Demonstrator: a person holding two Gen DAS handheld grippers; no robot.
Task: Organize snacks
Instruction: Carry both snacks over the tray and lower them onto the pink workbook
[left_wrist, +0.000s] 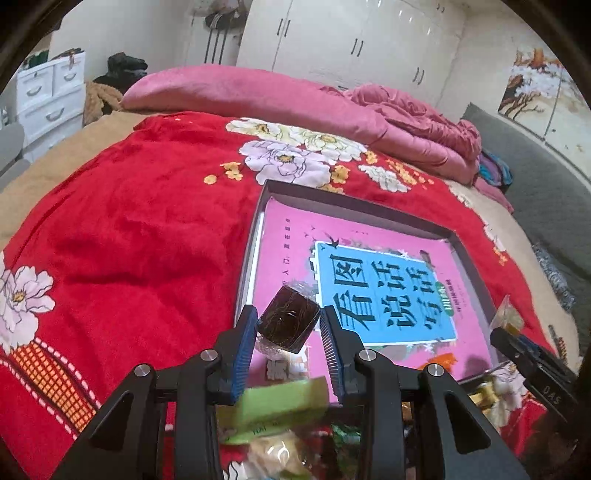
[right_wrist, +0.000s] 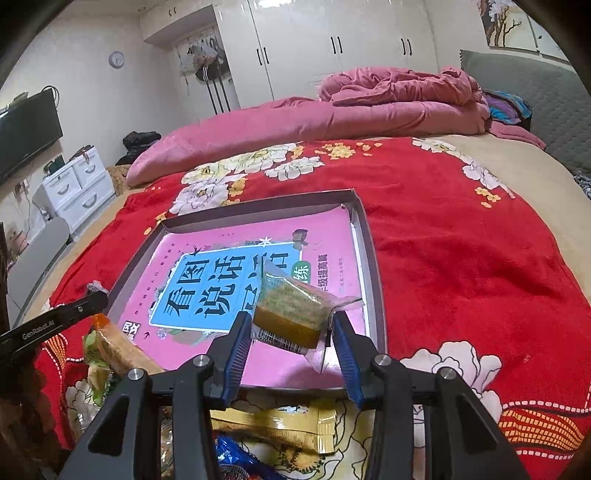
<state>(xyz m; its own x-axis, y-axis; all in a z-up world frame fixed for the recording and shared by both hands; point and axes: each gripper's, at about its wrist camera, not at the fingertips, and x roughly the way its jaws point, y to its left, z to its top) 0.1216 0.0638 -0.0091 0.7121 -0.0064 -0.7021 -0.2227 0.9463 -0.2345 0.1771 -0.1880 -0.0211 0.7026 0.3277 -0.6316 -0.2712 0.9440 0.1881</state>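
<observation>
Left gripper (left_wrist: 289, 325) clamps a dark brown wrapped cube snack (left_wrist: 289, 324); right gripper (right_wrist: 291, 325) grips a clear-wrapped yellow-green cake (right_wrist: 291, 314), shallow brown cardboard tray (right_wrist: 373, 254) at twelve o'clock.

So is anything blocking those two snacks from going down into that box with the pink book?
Nothing visible does. The left gripper holds a dark wrapped snack and the right gripper a yellow-green wrapped cake, both over the open box. Only the pink book lies flat inside; no lid shows.
</observation>
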